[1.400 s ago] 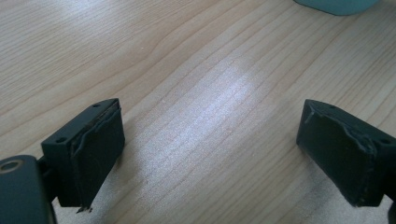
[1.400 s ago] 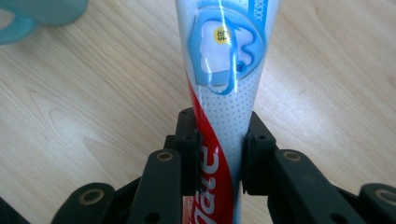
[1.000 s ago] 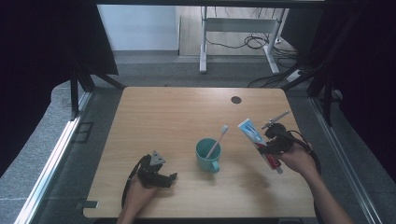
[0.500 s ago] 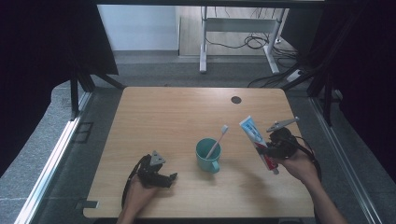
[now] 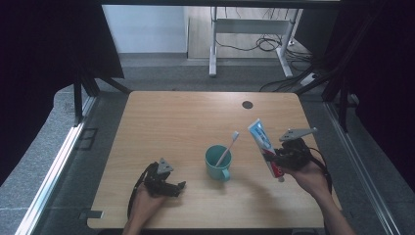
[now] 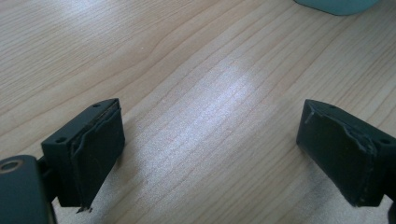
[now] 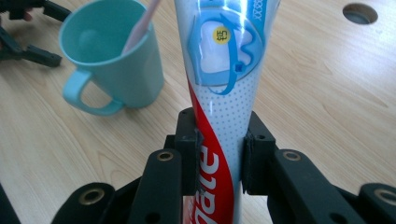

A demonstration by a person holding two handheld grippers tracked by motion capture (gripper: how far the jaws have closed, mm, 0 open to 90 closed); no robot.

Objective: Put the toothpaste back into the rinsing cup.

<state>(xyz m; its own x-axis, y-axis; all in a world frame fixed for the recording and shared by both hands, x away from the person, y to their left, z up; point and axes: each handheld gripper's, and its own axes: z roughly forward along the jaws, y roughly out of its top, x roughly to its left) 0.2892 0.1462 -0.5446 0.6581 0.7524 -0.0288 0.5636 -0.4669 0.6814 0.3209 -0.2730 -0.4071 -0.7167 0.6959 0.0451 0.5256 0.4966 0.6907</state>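
A white, blue and red toothpaste tube [image 5: 264, 148] [image 7: 223, 84] is held in my right gripper [image 5: 275, 159] [image 7: 219, 156], lifted off the table at the right, its flat end tilted up and away. A teal mug [image 5: 217, 163] [image 7: 113, 60] with a handle stands at the table's middle front, and a toothbrush [image 5: 228, 147] [image 7: 141, 23] leans in it. My left gripper [image 5: 177, 187] [image 6: 210, 154] rests low at the front left, jaws wide apart over bare wood, pointing toward the mug, whose base [image 6: 334, 4] is at the top edge of the left gripper view.
The wooden table [image 5: 171, 122] has a round cable hole [image 5: 247, 104] [image 7: 359, 13] near its back right. Grey floor surrounds it, with a metal desk frame [image 5: 254, 29] and cables beyond the far edge.
My right gripper has lifted the toothpaste tube slightly and shifted it a little right and toward the front. The left gripper has stayed put.
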